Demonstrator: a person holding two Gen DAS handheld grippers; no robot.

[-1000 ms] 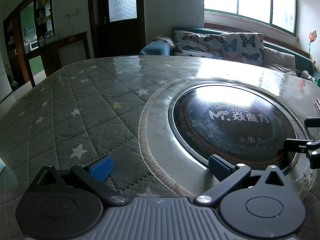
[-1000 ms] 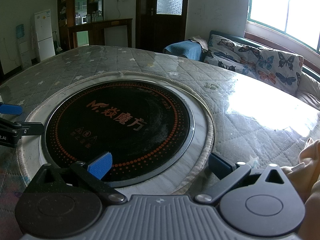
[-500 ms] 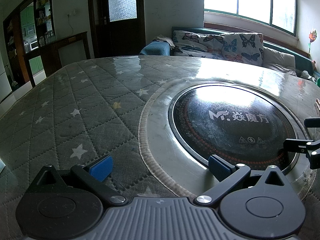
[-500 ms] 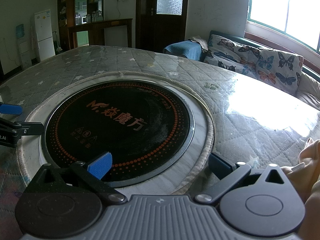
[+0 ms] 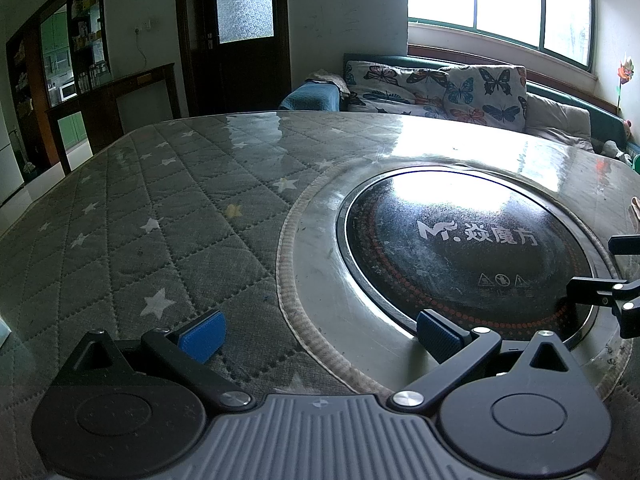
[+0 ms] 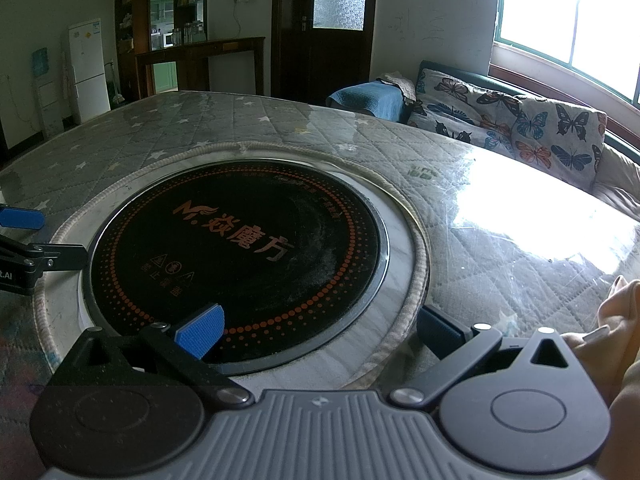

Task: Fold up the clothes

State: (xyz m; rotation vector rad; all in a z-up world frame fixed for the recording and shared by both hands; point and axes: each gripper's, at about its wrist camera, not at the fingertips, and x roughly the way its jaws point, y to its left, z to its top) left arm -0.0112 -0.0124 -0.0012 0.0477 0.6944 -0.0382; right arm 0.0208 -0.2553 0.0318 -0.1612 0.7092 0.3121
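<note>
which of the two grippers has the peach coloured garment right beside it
The right gripper: the peach garment bunches at its right edge. The left gripper has only the quilted table cover and the round black cooktop around it.

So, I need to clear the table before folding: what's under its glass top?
Under the glass top lie a grey quilted star-print cloth and a round black cooktop set in its cutout. What is beneath the cloth is covered.
</note>
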